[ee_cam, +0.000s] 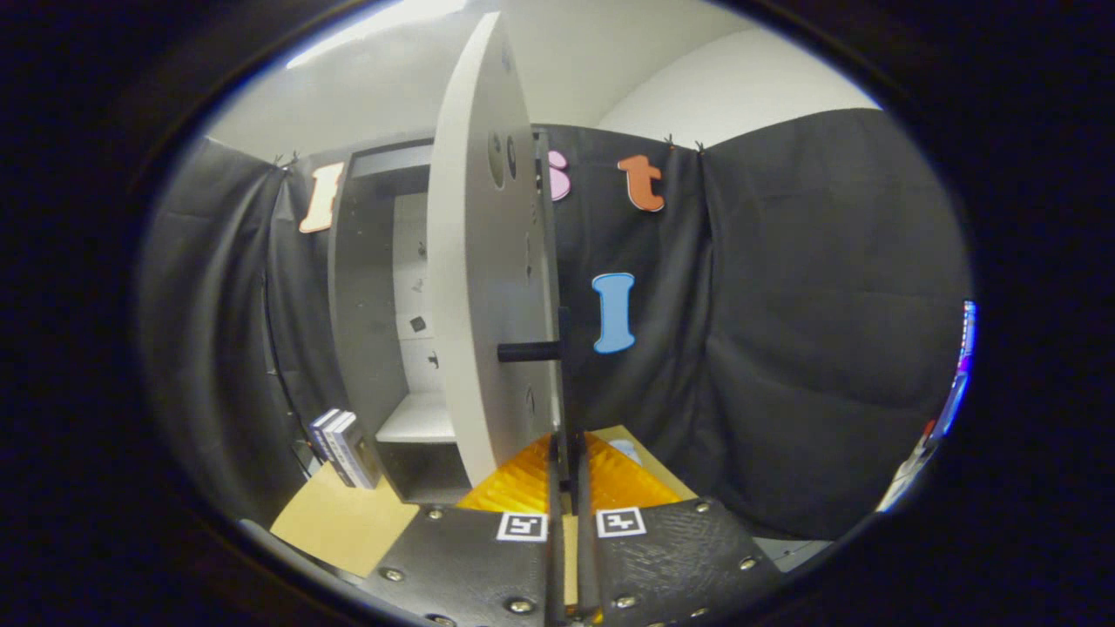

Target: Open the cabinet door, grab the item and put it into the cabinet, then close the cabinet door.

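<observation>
The grey cabinet [361, 331] stands ahead and to the left with its inside showing, including a pale shelf [420, 418]. Its door [483, 287] is swung wide and faces me almost edge-on. A black handle [530, 351] sticks out from the door's edge, and its thin upright bar runs down between my fingers. My gripper [566, 457] is shut on this handle bar, both fingers pressed close to it. A small boxed item [344, 448] stands upright on the tan tabletop [344, 522], just left of the cabinet's base.
Black cloth walls close in behind and to the right of the cabinet. The tan tabletop runs under the cabinet and ends close below my fingers. A lit screen edge [958, 383] shows at the far right.
</observation>
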Tool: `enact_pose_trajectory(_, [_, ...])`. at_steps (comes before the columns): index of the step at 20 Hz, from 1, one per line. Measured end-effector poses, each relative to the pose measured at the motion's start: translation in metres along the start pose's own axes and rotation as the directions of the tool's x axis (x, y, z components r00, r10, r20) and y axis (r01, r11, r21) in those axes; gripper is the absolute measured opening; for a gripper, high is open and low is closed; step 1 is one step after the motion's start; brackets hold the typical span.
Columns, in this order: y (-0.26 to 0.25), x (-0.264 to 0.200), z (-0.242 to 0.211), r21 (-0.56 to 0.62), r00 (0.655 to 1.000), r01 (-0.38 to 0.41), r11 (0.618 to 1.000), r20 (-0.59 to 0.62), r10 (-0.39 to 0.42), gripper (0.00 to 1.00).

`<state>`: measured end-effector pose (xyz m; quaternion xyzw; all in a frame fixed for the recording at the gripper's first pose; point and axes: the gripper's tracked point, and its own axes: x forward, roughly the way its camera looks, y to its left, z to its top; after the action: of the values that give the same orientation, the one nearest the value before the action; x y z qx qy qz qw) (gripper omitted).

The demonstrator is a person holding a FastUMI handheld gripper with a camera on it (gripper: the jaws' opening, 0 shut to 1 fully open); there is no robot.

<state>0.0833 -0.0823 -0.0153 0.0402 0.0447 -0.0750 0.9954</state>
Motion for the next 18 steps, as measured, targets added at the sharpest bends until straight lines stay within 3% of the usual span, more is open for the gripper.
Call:
enact_pose_trajectory(6, [-0.032,0.010,0.001,0.073,0.997,-0.073,0.995,0.010,0.073,0.06])
enact_pose_trajectory(18, [-0.058,0.002,0.009,0.081,0.997,-0.074,0.994,0.024,0.073,0.06])
